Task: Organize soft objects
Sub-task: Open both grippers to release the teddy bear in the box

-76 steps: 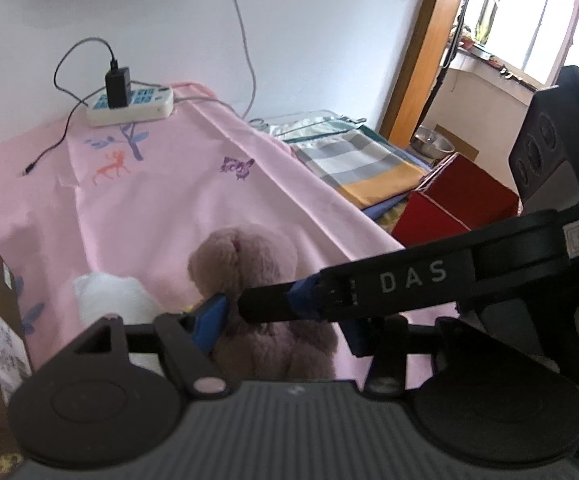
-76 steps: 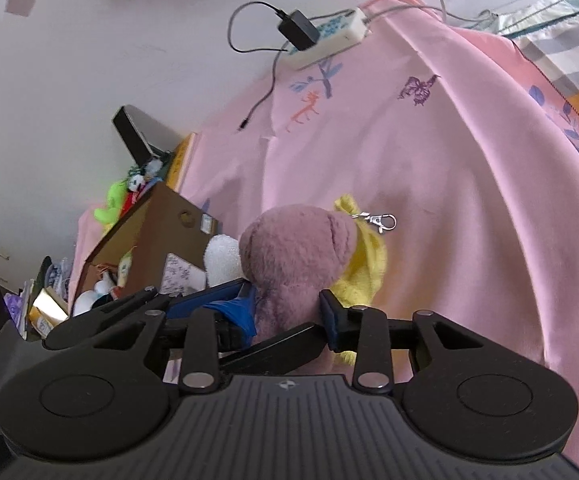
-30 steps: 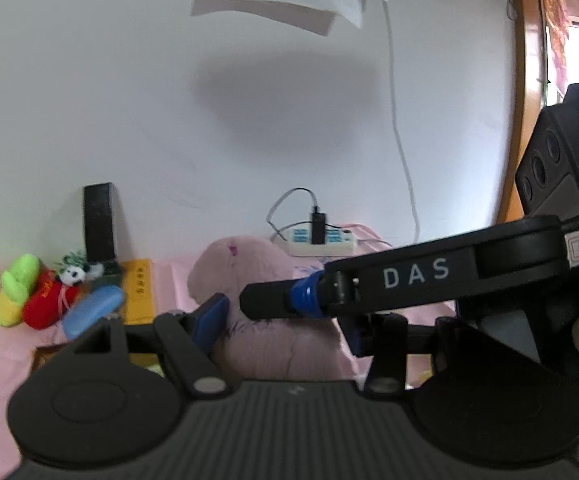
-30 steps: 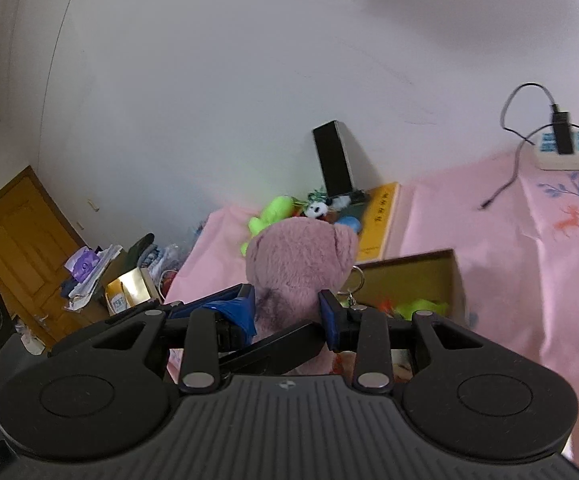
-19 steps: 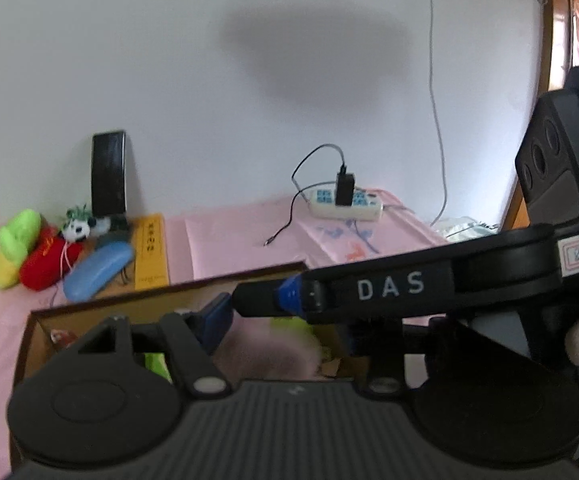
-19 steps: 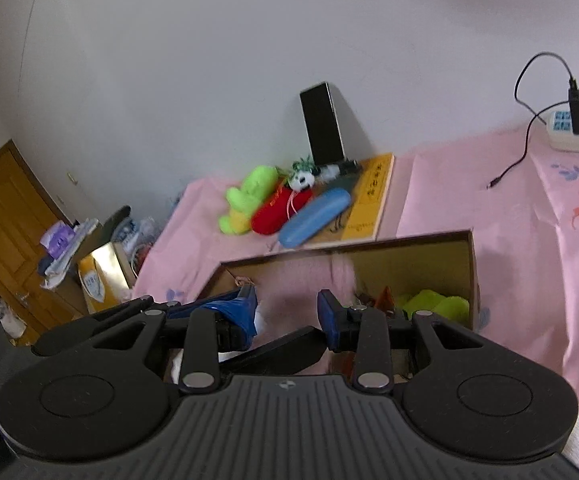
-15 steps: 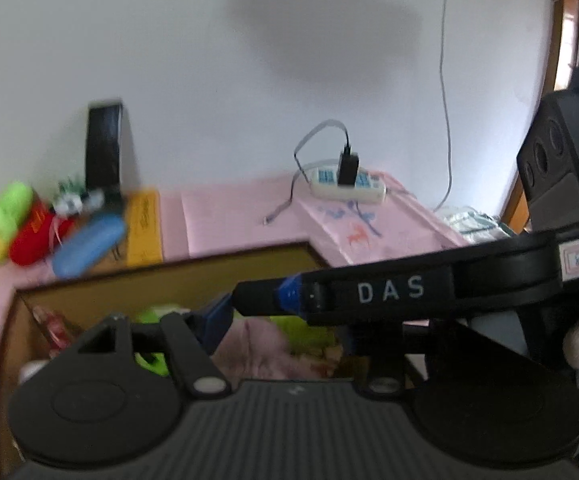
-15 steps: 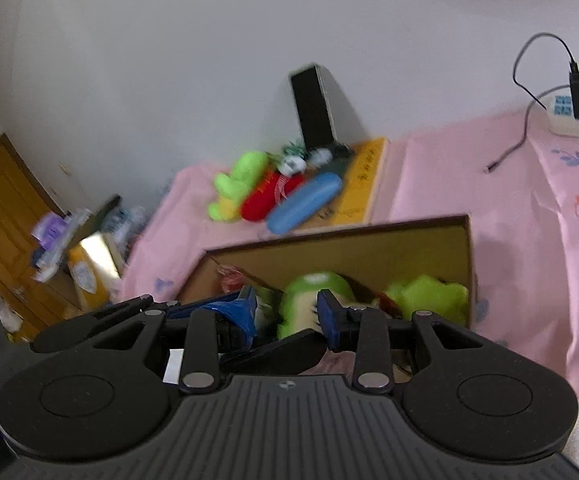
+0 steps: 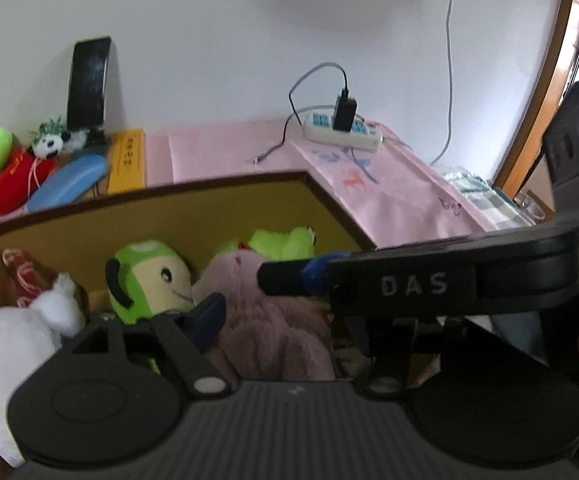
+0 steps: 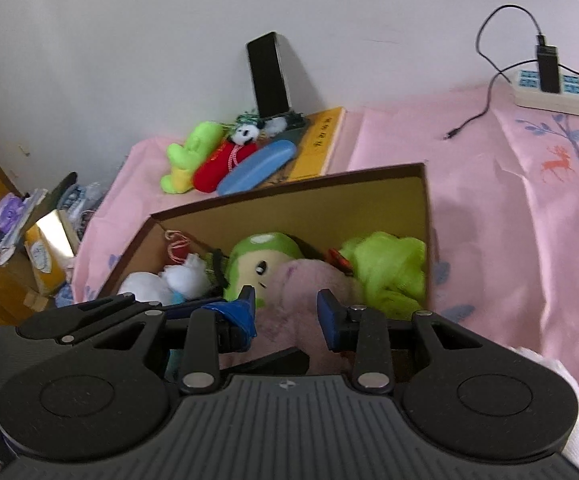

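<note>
Pink-sheeted bed [image 10: 489,216] first, then cardboard box [image 10: 289,200] holding pink plush bear [image 9: 265,320] among other toys. Looks light, squashy; best pinched around body. Left hand-held gripper [image 9: 269,312] opening around bear; right hand-held gripper [image 10: 285,308] straddling it, grip unclear.

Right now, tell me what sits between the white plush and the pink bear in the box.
The green round-headed plush sits between the white plush and the pink bear inside the cardboard box, clearest in the right wrist view.
</note>
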`<state>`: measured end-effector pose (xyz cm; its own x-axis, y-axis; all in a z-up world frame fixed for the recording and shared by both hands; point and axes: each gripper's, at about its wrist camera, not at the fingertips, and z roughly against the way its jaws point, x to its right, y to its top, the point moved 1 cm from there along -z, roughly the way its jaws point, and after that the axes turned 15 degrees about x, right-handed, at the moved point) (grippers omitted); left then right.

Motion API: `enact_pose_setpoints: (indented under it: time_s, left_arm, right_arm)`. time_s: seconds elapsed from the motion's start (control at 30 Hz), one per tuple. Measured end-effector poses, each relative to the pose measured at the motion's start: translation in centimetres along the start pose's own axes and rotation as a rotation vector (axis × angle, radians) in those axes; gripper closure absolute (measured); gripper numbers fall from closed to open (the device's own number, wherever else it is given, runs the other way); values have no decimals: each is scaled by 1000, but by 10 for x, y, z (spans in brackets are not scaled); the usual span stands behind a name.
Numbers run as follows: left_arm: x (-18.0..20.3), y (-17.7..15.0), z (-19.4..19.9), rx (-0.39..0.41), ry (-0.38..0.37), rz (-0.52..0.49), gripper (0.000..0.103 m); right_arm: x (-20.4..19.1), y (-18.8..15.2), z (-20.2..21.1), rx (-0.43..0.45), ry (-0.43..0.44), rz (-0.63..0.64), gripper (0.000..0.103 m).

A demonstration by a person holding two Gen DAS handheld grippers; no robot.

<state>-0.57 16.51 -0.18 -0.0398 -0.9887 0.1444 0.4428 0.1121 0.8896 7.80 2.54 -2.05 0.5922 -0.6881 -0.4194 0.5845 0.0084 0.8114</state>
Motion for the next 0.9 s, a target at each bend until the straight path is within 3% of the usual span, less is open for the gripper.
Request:
enact_pose_setpoints:
  time_s: [0.37, 0.67, 0.9]
  left_arm:
    - [13, -5, 2, -40, 33, -39, 44]
    - [33, -4, 11, -71, 97, -99, 39]
    - [46, -2, 24, -73, 142, -111, 37]
  right_arm:
    - [8, 3, 30, 44, -43, -27, 85]
    - [12, -8, 50, 58, -123, -31, 86]
    - [6, -12, 68, 76, -136, -30, 86]
